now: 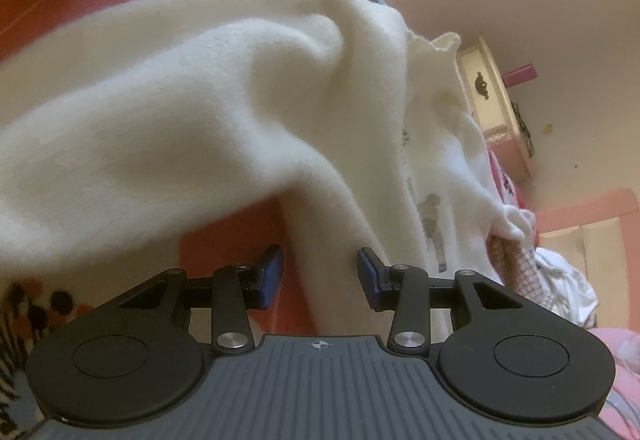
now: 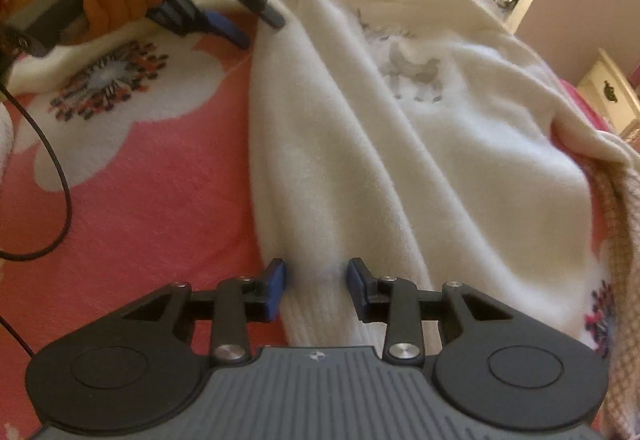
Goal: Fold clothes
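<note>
Nearest you, your right gripper [image 2: 316,286] stands part-open astride the cuff end of the white fleece sweater [image 2: 420,144], pads on either side of the fabric without pressing it. Your left gripper [image 1: 320,276] is likewise part-open, a hanging fold of the sweater between its pads, apparently ungripped. Farther off, toward twelve o'clock, the sweater's body lies rumpled on the pink flowered blanket [image 2: 132,176], printed front up, sleeves unfolded. I'd judge folding is barely begun: flattening and every fold remain.
</note>
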Motion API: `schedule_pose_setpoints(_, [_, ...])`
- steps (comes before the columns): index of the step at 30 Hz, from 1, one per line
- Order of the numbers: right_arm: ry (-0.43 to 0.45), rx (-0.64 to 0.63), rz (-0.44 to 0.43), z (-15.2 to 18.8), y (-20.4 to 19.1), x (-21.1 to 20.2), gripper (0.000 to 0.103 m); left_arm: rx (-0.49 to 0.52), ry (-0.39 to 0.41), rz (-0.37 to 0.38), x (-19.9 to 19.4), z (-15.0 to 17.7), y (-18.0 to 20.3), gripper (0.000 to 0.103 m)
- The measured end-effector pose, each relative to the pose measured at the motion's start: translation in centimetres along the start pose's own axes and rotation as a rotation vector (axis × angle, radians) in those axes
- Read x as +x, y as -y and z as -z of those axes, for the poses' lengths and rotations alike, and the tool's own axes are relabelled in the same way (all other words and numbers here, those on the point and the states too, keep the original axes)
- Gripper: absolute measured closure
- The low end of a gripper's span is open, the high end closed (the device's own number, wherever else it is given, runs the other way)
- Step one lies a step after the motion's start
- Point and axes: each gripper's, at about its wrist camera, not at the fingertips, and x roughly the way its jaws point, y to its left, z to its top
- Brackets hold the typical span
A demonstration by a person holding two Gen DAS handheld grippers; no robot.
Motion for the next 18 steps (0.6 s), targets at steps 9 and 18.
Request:
schedule_pose_setpoints(9, [0.040,0.151,-0.146,-1.3,3.1,-3.7,0.088,-0.002,-0.007,0.011,-0.2,-0.3,-0.6,0.063])
schedule_pose_setpoints(18, [0.038,0.224,-0.324,-1.5,3.8,-5.6,0.099,-0.050,0.008,0.050,-1.4,0.2,-1.7,0.080])
